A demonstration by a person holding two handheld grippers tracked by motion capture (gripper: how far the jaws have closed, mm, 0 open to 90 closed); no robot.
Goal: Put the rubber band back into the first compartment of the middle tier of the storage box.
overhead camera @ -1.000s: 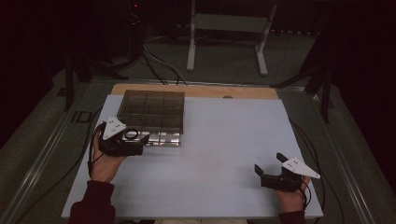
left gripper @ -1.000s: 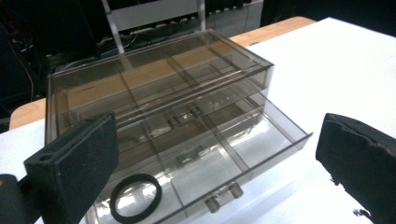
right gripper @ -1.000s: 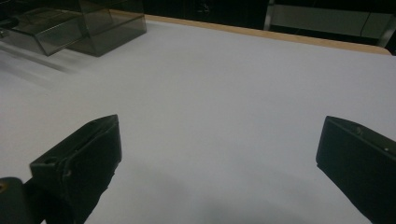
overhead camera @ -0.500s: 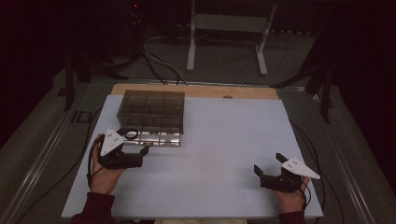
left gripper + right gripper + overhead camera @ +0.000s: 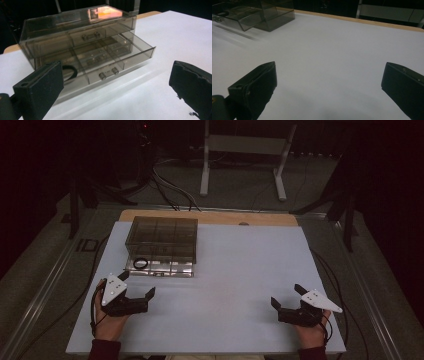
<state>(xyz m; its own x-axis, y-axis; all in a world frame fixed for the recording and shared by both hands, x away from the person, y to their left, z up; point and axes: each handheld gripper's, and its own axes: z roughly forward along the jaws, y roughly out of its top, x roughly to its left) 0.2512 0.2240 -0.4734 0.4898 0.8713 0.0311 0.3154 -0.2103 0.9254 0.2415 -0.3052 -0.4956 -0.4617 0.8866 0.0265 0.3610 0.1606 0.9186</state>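
Smoky see-through drawer box sits at far left of my white table. Two drawers, small knobs. Top one shut, bottom drawer pulled out toward me. Black ring lies in its left compartment, flat.

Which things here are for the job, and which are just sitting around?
Probably for the job:
drawer box
open bottom drawer
black ring in it
left gripper
right gripper

Just around:
white table
metal stand
floor cables
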